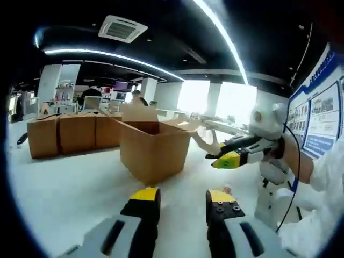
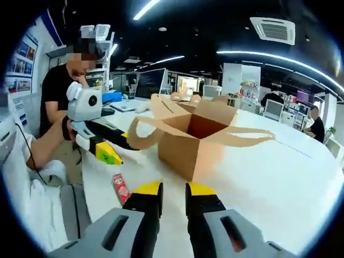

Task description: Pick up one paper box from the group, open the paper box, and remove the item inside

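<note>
an open paper box [image 1: 155, 149] stands on a white table [image 1: 64, 188], its flaps spread wide, with three closed boxes [image 1: 75, 131] in a row behind it. the left gripper [image 1: 183, 200] hovers in front of the box with jaws spread and nothing between them, while the right gripper [image 2: 173, 194] on the box's other side has its jaws nearly together, also empty. a small red packet [image 2: 121, 187] lies on the table just beside the box, so the item is probably already out; if not, an open gripper must reach down inside.

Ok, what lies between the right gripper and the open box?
Bare white table, in the right gripper view, from the right gripper to the open box. A small red packet lies off that line, left of the fingers.
</note>
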Demonstrator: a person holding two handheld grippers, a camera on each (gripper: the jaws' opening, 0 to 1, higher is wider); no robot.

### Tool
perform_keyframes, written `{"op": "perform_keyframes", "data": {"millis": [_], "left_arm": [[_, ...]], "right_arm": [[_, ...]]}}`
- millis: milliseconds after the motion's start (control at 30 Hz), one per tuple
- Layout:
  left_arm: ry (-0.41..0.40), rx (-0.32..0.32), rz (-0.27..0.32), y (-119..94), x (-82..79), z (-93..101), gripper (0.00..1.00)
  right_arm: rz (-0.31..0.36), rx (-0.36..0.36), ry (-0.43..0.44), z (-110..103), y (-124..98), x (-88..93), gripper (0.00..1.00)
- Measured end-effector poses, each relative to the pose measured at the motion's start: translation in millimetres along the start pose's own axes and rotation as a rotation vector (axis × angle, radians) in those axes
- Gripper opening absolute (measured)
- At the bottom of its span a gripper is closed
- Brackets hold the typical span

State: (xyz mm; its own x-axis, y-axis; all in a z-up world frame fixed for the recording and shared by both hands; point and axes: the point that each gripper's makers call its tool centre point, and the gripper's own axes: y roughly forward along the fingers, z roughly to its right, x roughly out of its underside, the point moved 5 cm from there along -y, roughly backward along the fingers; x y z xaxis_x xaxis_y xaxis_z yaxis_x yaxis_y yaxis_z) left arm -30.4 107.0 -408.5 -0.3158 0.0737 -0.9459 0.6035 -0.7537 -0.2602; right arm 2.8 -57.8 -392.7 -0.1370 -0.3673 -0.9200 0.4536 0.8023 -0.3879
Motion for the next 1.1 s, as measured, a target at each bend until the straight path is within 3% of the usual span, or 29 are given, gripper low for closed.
{"op": "perform_keyframes", "data": {"millis": [100, 300, 433, 767, 1100], "left_arm": [[-0.008, 0.052, -0.008, 0, 2.3, 6.5, 0.35], [-0.007, 0.055, -0.055, 1, 10.8, 6.4, 0.28], [-0.005, 0.062, -0.089, 4, 16.0, 8.7, 0.22], [-0.051, 0.053, -0.092, 15, 18.0, 12.2, 0.09], [-0.054, 0.008, -0.085, 17, 16.2, 2.1, 0.09]], "right_arm": [[-0.017, -0.052, 0.013, -17, -7, 7.3, 0.18], [-0.056, -0.097, -0.005, -39, -5, 22.4, 0.18], [-0.055, -0.094, 0.014, -33, 0, 25.8, 0.17], [-0.059, -0.072, 0.038, -23, 9, 27.6, 0.11], [-0.053, -0.044, 0.038, -11, 25, 23.5, 0.11]]}}
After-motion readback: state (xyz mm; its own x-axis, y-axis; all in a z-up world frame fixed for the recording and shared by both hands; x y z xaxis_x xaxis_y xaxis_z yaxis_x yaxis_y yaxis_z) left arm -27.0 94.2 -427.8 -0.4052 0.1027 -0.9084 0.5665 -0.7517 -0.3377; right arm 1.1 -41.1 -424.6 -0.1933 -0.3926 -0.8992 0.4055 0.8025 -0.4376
